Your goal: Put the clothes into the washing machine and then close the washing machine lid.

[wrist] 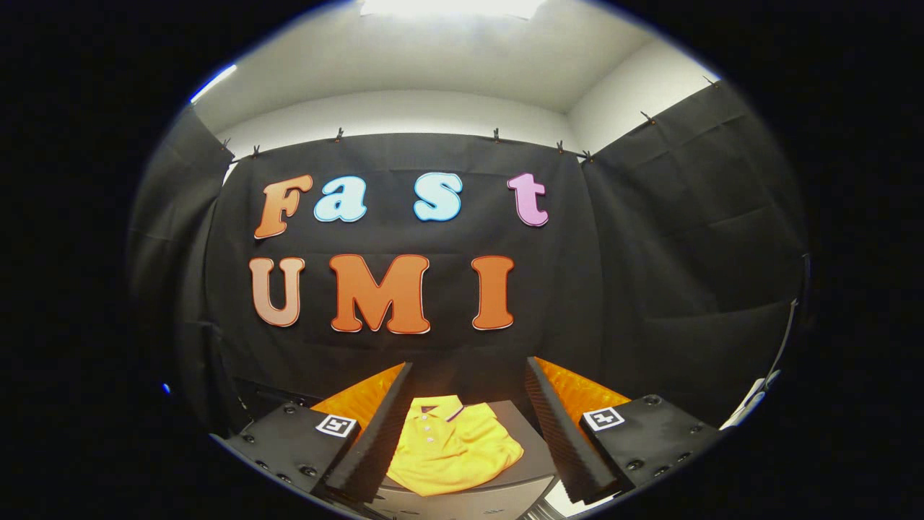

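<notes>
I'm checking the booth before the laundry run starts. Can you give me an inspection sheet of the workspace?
Surface: a grey top carries the shirt; its front edge shows below.
Job's things: a yellow polo shirt lies loosely folded on the top, collar away from the gripper.
Clutter: nothing seen.
Gripper: gripper open, fingers either side of the shirt, not touching it.
Cables: a thin dark cable runs down the cloth on the right.
Surroundings: black cloth wall clipped up, white wall and ceiling light above.

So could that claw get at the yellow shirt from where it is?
Probably yes: the claw is open, and the yellow shirt lies flat on the grey surface just ahead between its fingers, with nothing in the way.
</notes>
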Demonstrator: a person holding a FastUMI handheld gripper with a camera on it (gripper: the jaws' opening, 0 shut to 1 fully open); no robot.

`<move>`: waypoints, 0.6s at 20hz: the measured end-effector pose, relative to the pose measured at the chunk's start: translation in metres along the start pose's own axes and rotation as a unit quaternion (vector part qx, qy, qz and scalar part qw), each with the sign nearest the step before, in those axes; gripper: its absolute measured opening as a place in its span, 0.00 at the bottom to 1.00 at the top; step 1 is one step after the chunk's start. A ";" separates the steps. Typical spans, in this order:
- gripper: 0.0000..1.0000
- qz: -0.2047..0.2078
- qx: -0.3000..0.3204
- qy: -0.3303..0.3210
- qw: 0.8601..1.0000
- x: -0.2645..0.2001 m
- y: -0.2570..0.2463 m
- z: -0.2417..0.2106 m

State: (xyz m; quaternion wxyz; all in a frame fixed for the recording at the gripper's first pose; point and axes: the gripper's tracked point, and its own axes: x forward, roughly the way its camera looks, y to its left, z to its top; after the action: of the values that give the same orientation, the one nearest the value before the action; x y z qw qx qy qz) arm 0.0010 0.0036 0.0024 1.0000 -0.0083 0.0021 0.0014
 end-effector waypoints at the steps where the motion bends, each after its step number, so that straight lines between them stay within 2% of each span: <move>1: 0.98 0.000 0.001 0.001 1.000 -0.001 0.001 -0.001; 12: 0.98 -0.003 -0.001 0.018 1.000 -0.003 -0.005 -0.007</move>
State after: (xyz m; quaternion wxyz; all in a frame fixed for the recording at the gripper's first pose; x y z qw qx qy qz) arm -0.0021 -0.0018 -0.0048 0.9997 -0.0097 0.0200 -0.0022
